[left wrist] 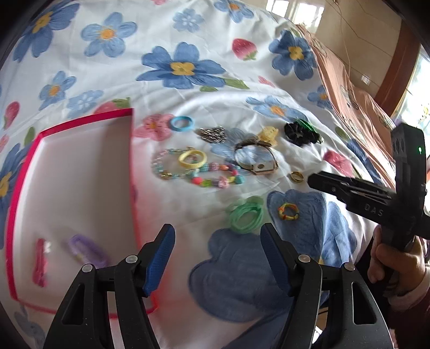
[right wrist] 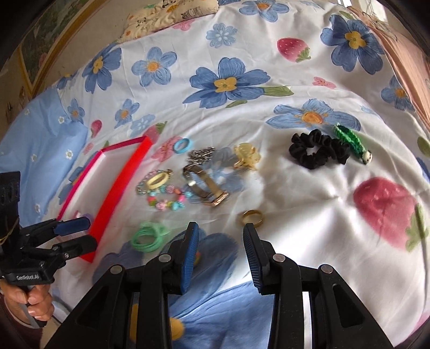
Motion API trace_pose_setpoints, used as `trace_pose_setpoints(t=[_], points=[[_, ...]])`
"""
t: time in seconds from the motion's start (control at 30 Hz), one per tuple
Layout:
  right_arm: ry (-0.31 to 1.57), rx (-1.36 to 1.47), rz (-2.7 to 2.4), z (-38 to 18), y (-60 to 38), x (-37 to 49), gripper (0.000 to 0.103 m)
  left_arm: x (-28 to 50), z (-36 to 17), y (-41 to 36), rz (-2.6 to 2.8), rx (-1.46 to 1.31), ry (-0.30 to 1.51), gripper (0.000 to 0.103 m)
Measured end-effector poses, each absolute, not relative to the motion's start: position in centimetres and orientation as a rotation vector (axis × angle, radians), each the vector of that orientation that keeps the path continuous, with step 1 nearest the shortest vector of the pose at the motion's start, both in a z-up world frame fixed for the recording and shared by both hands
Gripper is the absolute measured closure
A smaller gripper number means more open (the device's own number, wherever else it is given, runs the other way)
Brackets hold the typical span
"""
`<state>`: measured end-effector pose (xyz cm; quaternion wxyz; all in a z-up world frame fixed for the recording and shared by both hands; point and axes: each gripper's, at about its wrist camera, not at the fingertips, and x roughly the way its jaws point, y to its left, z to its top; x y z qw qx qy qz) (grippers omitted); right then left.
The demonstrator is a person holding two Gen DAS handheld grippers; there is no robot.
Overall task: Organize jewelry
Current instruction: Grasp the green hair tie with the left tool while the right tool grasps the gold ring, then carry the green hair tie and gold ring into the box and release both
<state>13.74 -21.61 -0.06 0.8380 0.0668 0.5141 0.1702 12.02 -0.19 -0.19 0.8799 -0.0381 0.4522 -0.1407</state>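
Note:
A white tray with a red rim (left wrist: pixel 80 171) lies at the left and holds a pink clip (left wrist: pixel 40 261) and a purple clip (left wrist: pixel 86 251). Jewelry lies on the flowered bedsheet: green bands (left wrist: pixel 246 214), a multicolour ring (left wrist: pixel 288 211), a gold ring (left wrist: pixel 296 176) (right wrist: pixel 252 218), a watch (left wrist: pixel 255 158) (right wrist: pixel 207 186), a bead bracelet (left wrist: pixel 199 174), a yellow ring (left wrist: pixel 192 159) and a blue ring (left wrist: pixel 181 123). My left gripper (left wrist: pixel 217 236) is open and empty, just before the green bands. My right gripper (right wrist: pixel 221 233) is open and empty, close before the gold ring.
A black scrunchie (right wrist: pixel 318 149), a green knitted clip (right wrist: pixel 352 142), a yellow claw clip (right wrist: pixel 246 155) and a silver chain piece (right wrist: pixel 201 154) lie farther back. A brown cardboard box (left wrist: pixel 357 88) stands at the bed's right edge. A pillow (right wrist: pixel 172 13) lies at the far end.

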Motion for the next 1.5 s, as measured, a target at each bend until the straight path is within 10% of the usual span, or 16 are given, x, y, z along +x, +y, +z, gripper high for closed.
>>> trace_pose_setpoints(t=[0.3, 0.63, 1.5], points=[[1.148, 0.055, 0.332, -2.6, -21.6, 16.0, 0.066, 15.4, -3.3, -2.8, -0.297, -0.039, 0.996, 0.040], [1.144, -0.032, 0.305, -3.8, -20.8, 16.2, 0.080, 16.5, -4.5, -3.2, -0.372, -0.056, 1.005, 0.094], [1.063, 0.081, 0.524, 1.4, -13.9, 13.8, 0.080, 10.7, 0.2, 5.5, -0.258, -0.205, 0.879, 0.097]])
